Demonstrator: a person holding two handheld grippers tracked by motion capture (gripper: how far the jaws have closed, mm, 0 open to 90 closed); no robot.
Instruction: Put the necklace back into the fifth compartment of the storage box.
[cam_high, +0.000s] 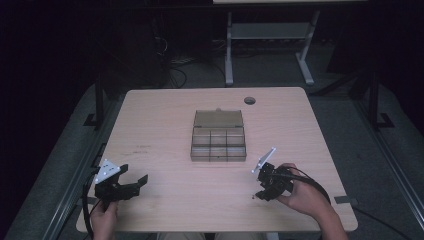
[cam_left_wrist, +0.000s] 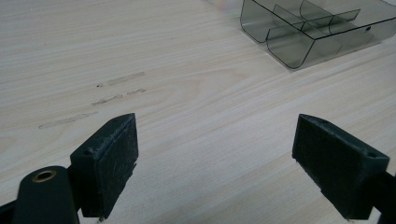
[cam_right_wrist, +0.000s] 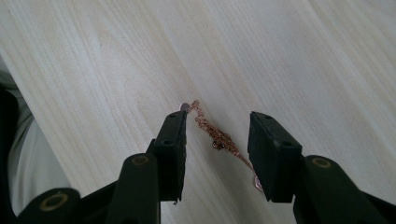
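Pale wood tabletop (cam_high: 165, 120), one person, a claw in each hand. Left claw (cam_high: 131, 180) sits at the near left corner, jaws wide apart with bare wood between them; left gripper view confirms, left claw (cam_left_wrist: 215, 154) clear of everything.

That view also catches the near corner of the smoky clear plastic organiser box (cam_left_wrist: 308, 32) at upper right: curved dividers, and the compartments it shows look empty. High view puts the organiser box (cam_high: 218, 145) at tabletop centre, lid (cam_high: 218, 118) swung open toward the far edge, tray split into small compartments; contents can't be read at that range.

Right claw (cam_high: 258, 193) is at the near right, tilted down at the tabletop, held in the person's hand (cam_high: 305, 192). High view gives a tiny speck on the wood at its tip, nothing more. Right gripper view resolves it: thin copper-coloured chain (cam_right_wrist: 217, 135) lying slack on the wood, well apart from the box. Right claw (cam_right_wrist: 217, 140) straddles it, jaws part-way apart, pads not on the chain. One chain end lies just past the left pad's tip, the other runs under the right pad.
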